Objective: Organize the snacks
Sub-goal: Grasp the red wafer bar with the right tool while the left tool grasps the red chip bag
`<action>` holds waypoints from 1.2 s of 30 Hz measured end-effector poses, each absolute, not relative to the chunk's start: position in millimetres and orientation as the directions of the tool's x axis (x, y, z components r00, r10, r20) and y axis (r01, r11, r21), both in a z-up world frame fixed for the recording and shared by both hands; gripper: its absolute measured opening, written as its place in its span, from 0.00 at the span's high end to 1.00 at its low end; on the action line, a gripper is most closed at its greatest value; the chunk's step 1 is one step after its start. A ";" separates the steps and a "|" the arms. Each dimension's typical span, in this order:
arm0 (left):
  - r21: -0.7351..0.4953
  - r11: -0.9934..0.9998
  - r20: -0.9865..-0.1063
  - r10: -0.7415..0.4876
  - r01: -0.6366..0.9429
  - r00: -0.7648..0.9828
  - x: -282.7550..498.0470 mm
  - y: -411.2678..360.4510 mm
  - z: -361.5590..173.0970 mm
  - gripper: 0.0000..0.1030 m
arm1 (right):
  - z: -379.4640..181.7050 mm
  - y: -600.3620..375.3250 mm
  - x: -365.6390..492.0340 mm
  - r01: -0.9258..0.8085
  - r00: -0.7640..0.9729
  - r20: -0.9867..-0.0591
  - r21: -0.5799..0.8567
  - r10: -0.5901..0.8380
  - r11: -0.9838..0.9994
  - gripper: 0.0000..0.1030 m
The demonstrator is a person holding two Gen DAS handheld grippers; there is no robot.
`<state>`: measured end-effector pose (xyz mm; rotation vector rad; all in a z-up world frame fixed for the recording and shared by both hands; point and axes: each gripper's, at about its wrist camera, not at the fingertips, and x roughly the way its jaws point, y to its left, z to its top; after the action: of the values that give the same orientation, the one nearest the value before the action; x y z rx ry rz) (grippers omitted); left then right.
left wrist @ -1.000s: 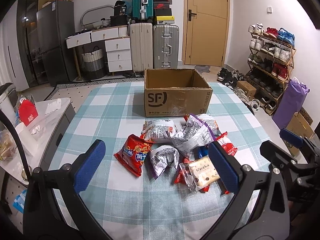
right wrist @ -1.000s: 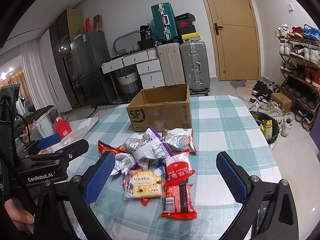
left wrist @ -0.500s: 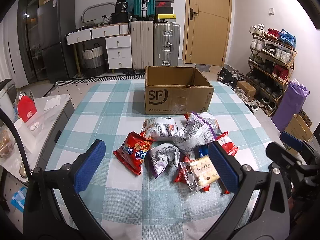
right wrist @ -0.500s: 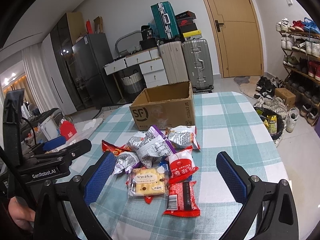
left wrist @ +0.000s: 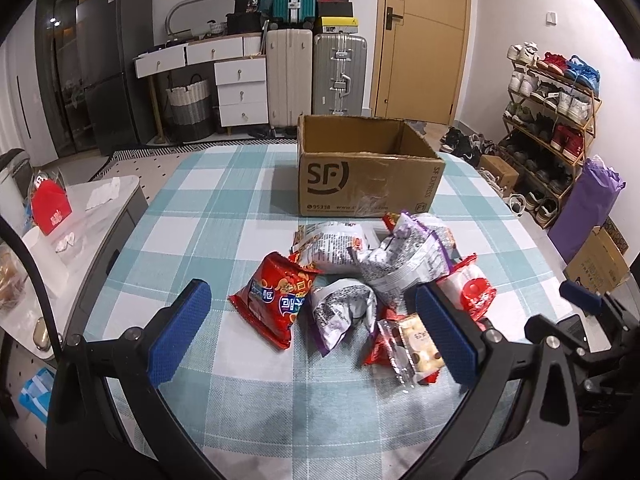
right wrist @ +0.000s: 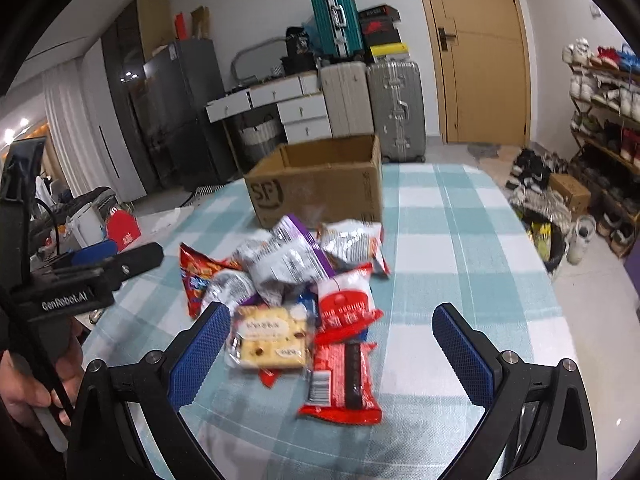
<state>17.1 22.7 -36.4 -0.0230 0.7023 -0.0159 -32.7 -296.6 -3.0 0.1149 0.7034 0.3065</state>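
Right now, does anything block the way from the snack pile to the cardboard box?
Nothing visible does. The snack pile lies right in front of the cardboard box, whose top is open. Both grippers, left and right, are open and hold nothing.

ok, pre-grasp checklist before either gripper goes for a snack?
1. Left gripper open, nothing held: ok.
2. Right gripper open, nothing held: ok.
3. Cardboard box open-topped, upright behind the pile: ok.
4. Box interior free of items: cannot tell, floor hidden.
5. Red wrapper at the pile's near edge, lying flat between the right fingers: ok.
6. Snacks separated: not ok, cracker pack and the bags overlap.
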 end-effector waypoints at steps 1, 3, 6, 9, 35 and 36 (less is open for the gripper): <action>-0.025 1.000 -0.648 -0.020 0.005 0.761 18.6 24.2 -38.5 0.01 | -8.8 -297.9 -29.8 -0.236 0.706 -0.634 0.210 0.316 0.949 0.00; -0.024 1.000 -0.655 -0.018 0.002 0.755 22.1 27.2 -44.2 0.01 | -18.8 -299.6 -24.5 -0.231 0.687 -0.656 0.211 0.312 0.950 0.00; -0.024 1.000 -0.664 -0.015 -0.001 0.748 26.5 32.5 -53.0 0.01 | -31.8 -300.6 -21.5 -0.204 0.672 -0.687 0.188 0.278 0.961 0.00; -0.035 0.999 -0.674 -0.019 -0.005 0.739 30.7 40.8 -63.0 0.01 | -45.4 -301.8 -16.1 -0.208 0.641 -0.707 0.213 0.297 0.955 0.00; -0.070 0.996 -0.749 -0.021 -0.048 0.662 45.7 94.5 -112.4 0.06 | -91.7 -288.4 0.8 -0.265 0.533 -0.787 0.195 0.312 0.944 0.57; -0.072 0.996 -0.750 -0.019 -0.052 0.662 46.9 96.1 -112.5 0.06 | -91.4 -289.9 -0.8 -0.262 0.534 -0.783 0.205 0.319 0.943 0.57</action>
<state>46.9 96.1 -112.5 -0.0896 0.8478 0.0187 -0.8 -289.9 -91.5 0.0651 0.9461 0.3461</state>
